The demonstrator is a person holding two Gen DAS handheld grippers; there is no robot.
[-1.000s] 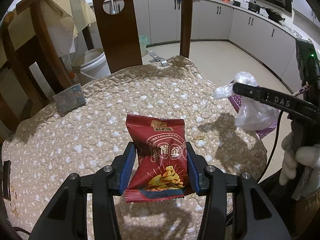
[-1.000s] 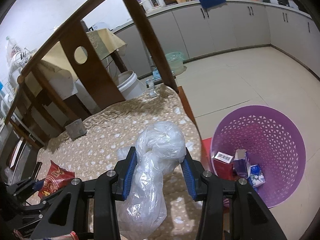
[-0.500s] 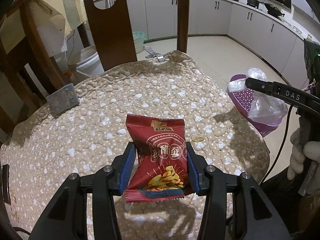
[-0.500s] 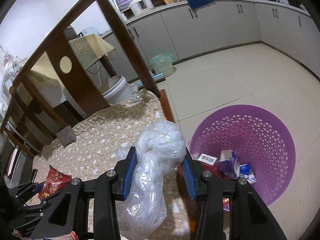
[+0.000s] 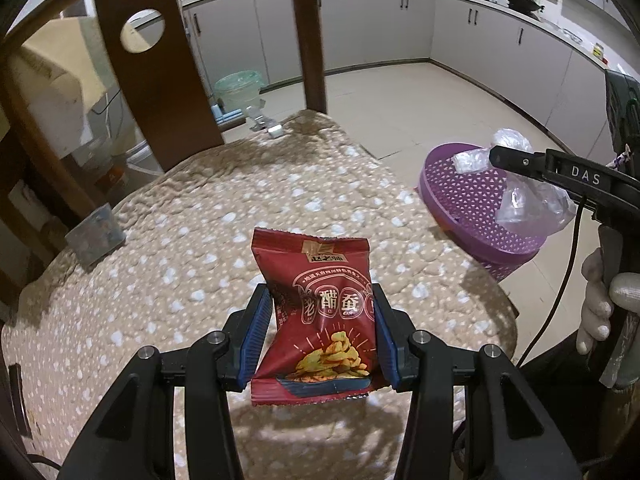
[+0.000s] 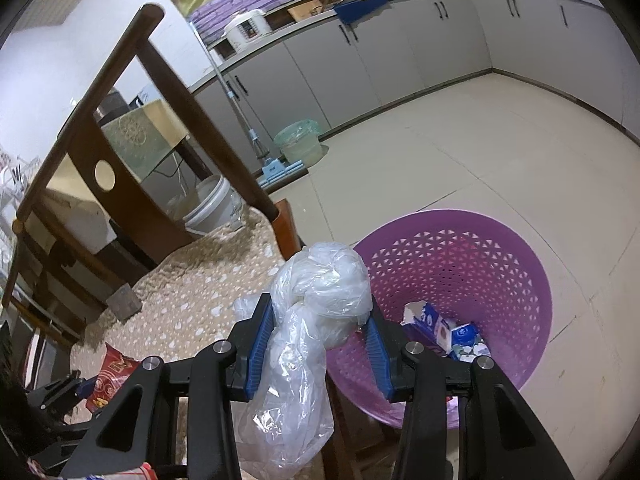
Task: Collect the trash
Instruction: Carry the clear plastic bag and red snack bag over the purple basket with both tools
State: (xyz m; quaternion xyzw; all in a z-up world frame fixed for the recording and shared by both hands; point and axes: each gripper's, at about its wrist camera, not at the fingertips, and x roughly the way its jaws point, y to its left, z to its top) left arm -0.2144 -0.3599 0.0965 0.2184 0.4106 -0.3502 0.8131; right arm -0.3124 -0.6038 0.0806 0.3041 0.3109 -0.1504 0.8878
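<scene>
— Where's the snack packet?

— The red snack packet point(image 5: 320, 312) sits upright between the blue pads of the left tongs point(image 5: 318, 338), clamped on both side edges and lifted clear of the spotted beige cushion point(image 5: 192, 240) on the chair seat below it. Its top edge stands above the pads, its bottom seam hangs under them.

— And the other hand?

— The right tongs point(image 6: 318, 334) are clamped on a crumpled clear plastic bag point(image 6: 316, 304) — the knotted bulk bulges up between the pads, the loose tail dangles below. From the right wrist view the bag hangs at the near rim of the purple basket point(image 6: 480, 256), which stands on the tiled floor beside the chair.

— Anything in the basket?

— A few small cartons point(image 6: 440, 326), blue and white, lying at the bottom.

— Can the left camera see the right tongs?

— Yes, far right, held by a gloved hand point(image 5: 600, 304), with the bag in front of the basket.
</scene>
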